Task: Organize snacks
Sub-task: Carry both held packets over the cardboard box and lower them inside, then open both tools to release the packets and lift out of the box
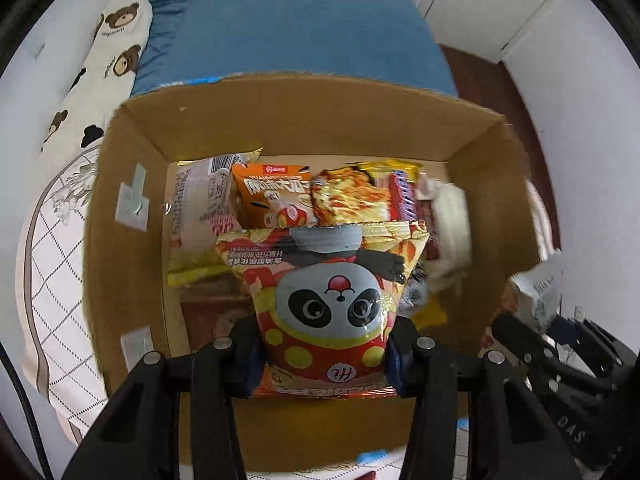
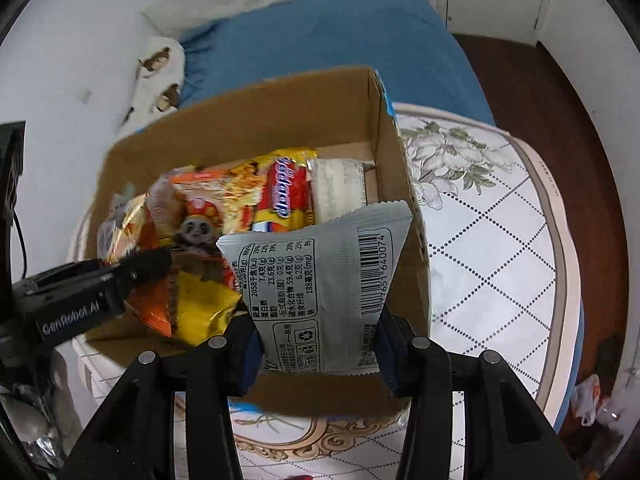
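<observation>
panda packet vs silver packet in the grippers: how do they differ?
The panda packet is red and yellow with a cartoon panda face toward the camera; the silver packet is plain grey and shows its printed back: nutrition table and barcode. The panda packet sits in the left gripper, the silver packet in the right gripper. Both are pinched near one end, above the open cardboard box.

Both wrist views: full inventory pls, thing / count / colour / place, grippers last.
cardboard box: 1, brown, on the patterned table
panda snack bag: 1, red and yellow, held over the box
silver snack bag: 1, silver-grey, barcode side showing, held at the box's right wall
loose snack packs: several, orange, yellow, red, white, on the box floor
table: 1, white with flower print, under the box
blue bedding: 1, blue, behind the box
bear-print pillow: 1, cream, left of the bedding
left gripper: black, shut on panda snack bag
right gripper: black, shut on silver snack bag
</observation>
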